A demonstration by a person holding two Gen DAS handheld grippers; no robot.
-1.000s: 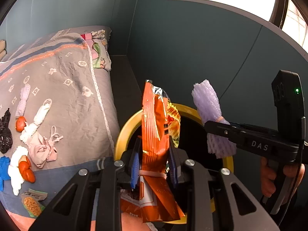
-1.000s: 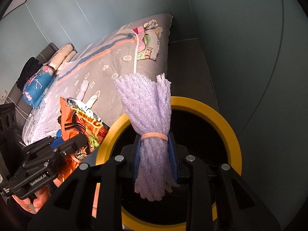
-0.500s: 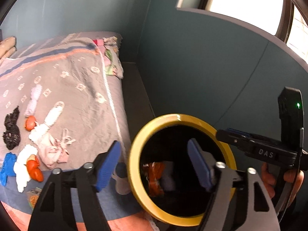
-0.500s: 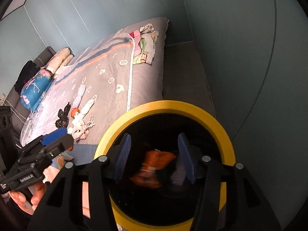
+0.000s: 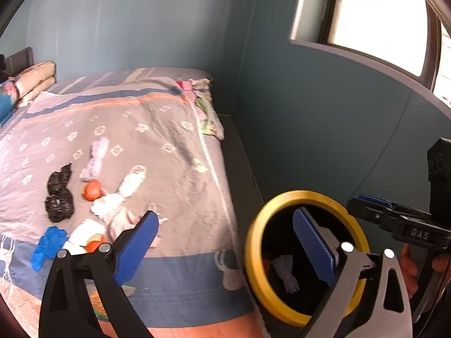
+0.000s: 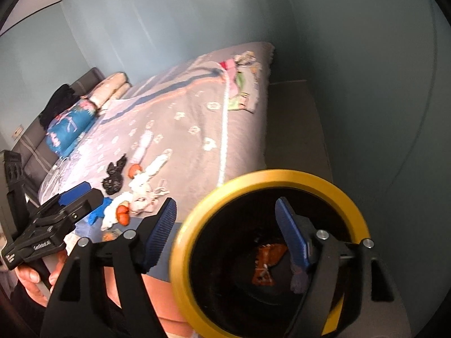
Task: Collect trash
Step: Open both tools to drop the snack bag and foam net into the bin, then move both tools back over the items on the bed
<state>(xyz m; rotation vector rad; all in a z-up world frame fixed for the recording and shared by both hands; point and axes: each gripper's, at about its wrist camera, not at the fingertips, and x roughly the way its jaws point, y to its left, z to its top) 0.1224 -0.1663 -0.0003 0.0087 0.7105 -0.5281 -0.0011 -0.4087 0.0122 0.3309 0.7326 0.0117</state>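
Both jaws opening, nothing between them. Right hand-held gripper hovering over the bin; orange wrapper lying inside below it. Left hand-held gripper straddling the rim; remaining trash sitting farther out on the bed.

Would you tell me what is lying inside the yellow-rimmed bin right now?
Inside the yellow-rimmed bin, an orange snack wrapper and a purple foam net lie near the dark bottom. The right gripper's finger covers part of the interior, so anything else there cannot be seen.
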